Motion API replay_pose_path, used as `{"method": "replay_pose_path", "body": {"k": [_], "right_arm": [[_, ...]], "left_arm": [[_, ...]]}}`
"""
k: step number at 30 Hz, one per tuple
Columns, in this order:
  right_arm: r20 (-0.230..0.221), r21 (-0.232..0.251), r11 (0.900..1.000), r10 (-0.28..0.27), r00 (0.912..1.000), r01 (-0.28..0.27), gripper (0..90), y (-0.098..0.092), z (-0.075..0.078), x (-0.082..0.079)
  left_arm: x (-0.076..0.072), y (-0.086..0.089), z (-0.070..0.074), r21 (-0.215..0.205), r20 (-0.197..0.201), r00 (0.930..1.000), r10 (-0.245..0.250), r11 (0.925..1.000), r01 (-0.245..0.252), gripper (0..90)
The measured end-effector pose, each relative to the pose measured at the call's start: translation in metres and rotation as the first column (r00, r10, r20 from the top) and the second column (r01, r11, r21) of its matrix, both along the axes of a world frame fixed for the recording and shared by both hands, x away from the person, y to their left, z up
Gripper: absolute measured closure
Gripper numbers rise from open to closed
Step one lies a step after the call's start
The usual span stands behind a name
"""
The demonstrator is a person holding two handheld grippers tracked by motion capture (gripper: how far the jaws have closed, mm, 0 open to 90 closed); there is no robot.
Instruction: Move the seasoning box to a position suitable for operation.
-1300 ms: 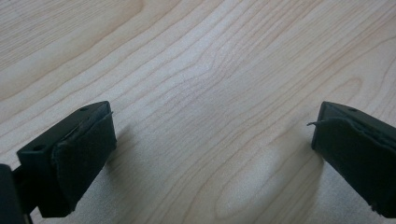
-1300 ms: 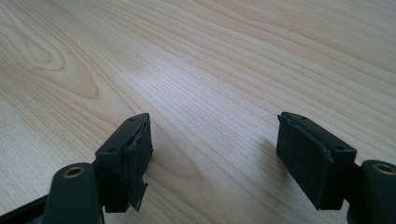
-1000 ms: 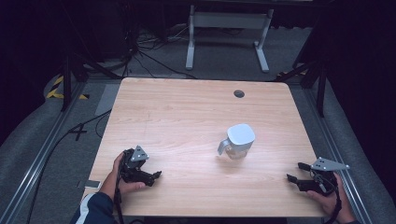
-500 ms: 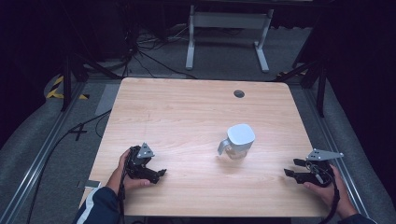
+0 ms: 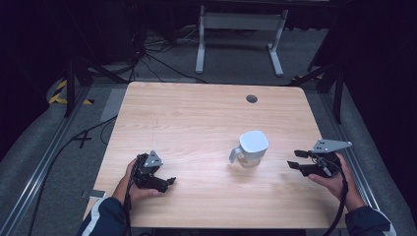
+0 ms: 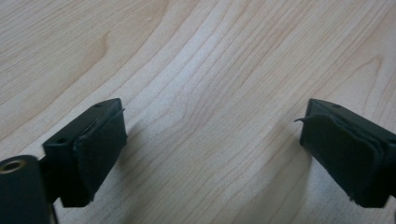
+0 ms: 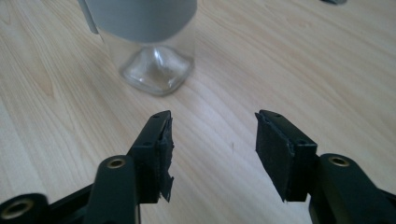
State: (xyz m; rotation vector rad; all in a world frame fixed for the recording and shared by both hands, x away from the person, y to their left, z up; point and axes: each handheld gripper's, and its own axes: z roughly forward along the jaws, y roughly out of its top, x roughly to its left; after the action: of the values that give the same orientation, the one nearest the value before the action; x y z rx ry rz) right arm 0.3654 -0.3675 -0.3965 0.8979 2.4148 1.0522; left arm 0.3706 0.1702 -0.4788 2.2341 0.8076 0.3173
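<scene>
Just one jug (image 5: 251,149) on table (image 5: 196,118); two tongs, left (image 5: 169,181) apart, right (image 5: 294,159) apart, closing, both empty.

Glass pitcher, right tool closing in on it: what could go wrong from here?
1. The right tool is apart from the glass pitcher, and its jaws, just closing with nothing between them, look narrower than the body; they may push it instead of straddling it.
2. Clear glass, likely slick: a grip could slip.
3. The handle faces the left tool, away from the right.
</scene>
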Motion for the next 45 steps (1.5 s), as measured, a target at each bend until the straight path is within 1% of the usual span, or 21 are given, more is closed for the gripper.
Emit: {"method": "replay_pose_path", "body": {"k": [1,4,6,8,10,11,12,13,14,15,19,21,24,27,29,31,32,36,38,42,45], "right_arm": [[0.004,0.014,1.000,0.006,1.0000,-0.006,49.8,0.003,0.001,0.003],[0.018,0.007,1.000,0.003,0.9998,-0.003,53.5,0.010,0.004,0.012],[0.026,0.010,1.000,0.001,0.9997,-0.001,58.1,0.013,0.004,0.017],[0.021,0.021,1.000,-0.018,0.9996,0.018,61.6,0.015,0.003,0.023],[0.023,0.024,1.000,-0.018,0.9996,0.017,63.0,0.015,0.003,0.025],[0.025,0.037,0.999,-0.019,0.9995,0.018,66.6,0.017,0.002,0.031],[0.024,0.038,0.999,-0.014,0.9996,0.013,67.4,0.018,0.002,0.032],[0.026,0.040,0.999,-0.007,0.9996,0.006,69.0,0.020,0.002,0.033],[0.026,0.040,0.999,-0.007,0.9996,0.006,69.0,0.020,0.002,0.033],[0.030,0.034,0.999,0.000,0.9996,-0.001,71.0,0.021,0.002,0.034],[0.036,0.031,0.999,0.024,0.9991,-0.025,80.4,0.024,0.003,0.035],[0.038,0.029,0.999,0.034,0.9987,-0.036,83.9,0.024,0.003,0.035],[0.045,0.028,0.998,0.049,0.9978,-0.050,88.5,0.025,0.005,0.035],[0.056,0.024,0.998,0.062,0.9965,-0.064,89.1,0.028,0.007,0.037],[0.058,0.011,0.998,0.068,0.9960,-0.068,89.1,0.031,0.008,0.038],[0.055,0.016,0.998,0.064,0.9964,-0.065,89.1,0.033,0.008,0.038],[0.055,0.016,0.998,0.064,0.9964,-0.065,89.1,0.033,0.008,0.038],[0.058,0.014,0.997,0.071,0.9958,-0.072,88.7,0.035,0.007,0.037],[0.061,0.015,0.997,0.071,0.9956,-0.072,87.3,0.034,0.007,0.036],[0.060,0.029,0.998,0.058,0.9965,-0.060,86.0,0.030,0.006,0.034],[0.062,0.031,0.998,0.057,0.9965,-0.059,85.4,0.030,0.006,0.034]], "left_arm": [[0.000,0.000,0.001,0.005,-0.004,1.0000,-0.006,1.0000,0.006,15.4],[0.002,-0.001,0.002,-0.003,0.001,1.0000,-0.009,1.0000,0.009,22.9],[0.003,-0.003,0.005,0.009,0.015,0.9998,-0.014,0.9999,0.014,32.7],[0.003,-0.005,0.006,0.010,0.050,0.9987,-0.010,0.9999,0.010,36.9],[0.004,-0.008,0.010,-0.005,0.055,0.9983,-0.020,0.9998,0.020,42.5],[0.007,-0.012,0.017,-0.037,0.062,0.9980,-0.007,0.9993,0.010,45.2],[0.007,-0.012,0.017,-0.037,0.062,0.9980,-0.007,0.9993,0.010,49.1],[0.011,-0.020,0.026,-0.065,0.081,0.9966,-0.019,0.9976,0.024,53.3],[0.011,-0.020,0.026,-0.065,0.081,0.9966,-0.019,0.9976,0.024,55.5],[0.013,-0.026,0.031,-0.062,0.093,0.9951,-0.034,0.9973,0.040,55.5],[0.016,-0.052,0.047,-0.053,0.136,0.9857,-0.099,0.9928,0.107,72.9],[0.017,-0.066,0.055,-0.051,0.145,0.9786,-0.146,0.9867,0.154,79.3],[0.019,-0.084,0.063,-0.060,0.167,0.9683,-0.186,0.9784,0.198,87.9],[0.023,-0.106,0.073,-0.072,0.187,0.9573,-0.220,0.9689,0.237,89.5],[0.026,-0.120,0.081,-0.072,0.214,0.9458,-0.244,0.9617,0.264,89.7],[0.027,-0.124,0.084,-0.081,0.215,0.9437,-0.251,0.9585,0.274,89.7],[0.029,-0.133,0.089,-0.095,0.225,0.9382,-0.263,0.9525,0.289,89.7],[0.033,-0.159,0.101,-0.087,0.253,0.9224,-0.292,0.9426,0.322,89.7],[0.035,-0.169,0.104,-0.099,0.252,0.9227,-0.292,0.9408,0.324,89.7],[0.039,-0.189,0.107,-0.109,0.262,0.9181,-0.297,0.9362,0.334,89.7],[0.042,-0.195,0.106,-0.107,0.260,0.9167,-0.304,0.9344,0.340,89.7]]}}
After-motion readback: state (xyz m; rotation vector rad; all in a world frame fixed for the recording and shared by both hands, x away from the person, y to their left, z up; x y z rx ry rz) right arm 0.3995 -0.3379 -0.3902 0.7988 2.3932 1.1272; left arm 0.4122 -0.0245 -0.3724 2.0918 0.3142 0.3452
